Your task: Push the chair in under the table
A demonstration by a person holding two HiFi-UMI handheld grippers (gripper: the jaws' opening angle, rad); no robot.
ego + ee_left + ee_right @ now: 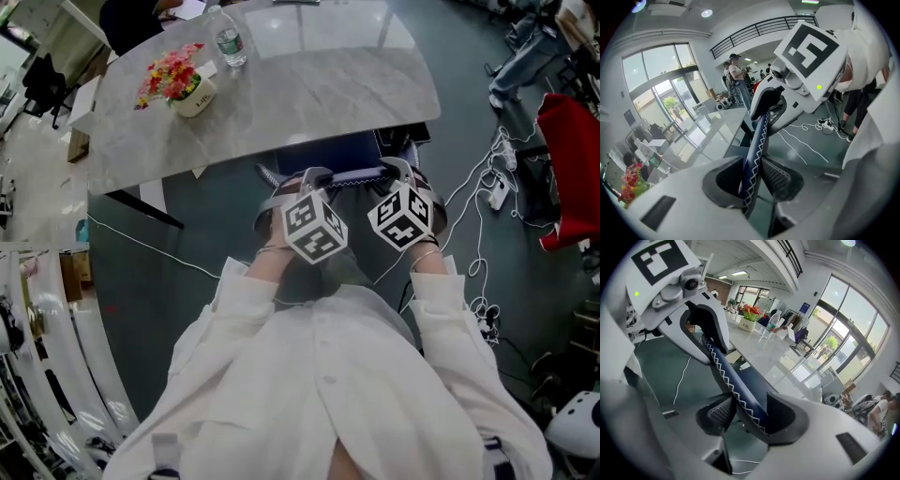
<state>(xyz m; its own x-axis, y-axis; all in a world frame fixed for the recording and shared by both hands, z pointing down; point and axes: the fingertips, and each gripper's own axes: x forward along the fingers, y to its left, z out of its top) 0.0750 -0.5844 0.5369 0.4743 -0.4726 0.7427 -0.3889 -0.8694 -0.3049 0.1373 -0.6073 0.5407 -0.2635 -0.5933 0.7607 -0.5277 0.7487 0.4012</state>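
The chair [330,154] has a dark blue seat, tucked partly beneath the grey marble table [281,94]. Its back has a blue rim with white zigzag stitching [354,177]. Both grippers sit on that rim, side by side. In the left gripper view my left gripper [752,180] is shut on the stitched rim [757,140], pads pressed against both faces. In the right gripper view the rim [736,392] runs slantwise between the jaws of my right gripper [745,416]. It lies against one finger, and the ribbed pad [719,414] stands just off it.
A flower pot [183,84] and a water bottle [230,39] stand on the table's far left. White cables and a power strip [495,192] lie on the floor to the right, beside a red object [572,159]. People stand far off [736,77].
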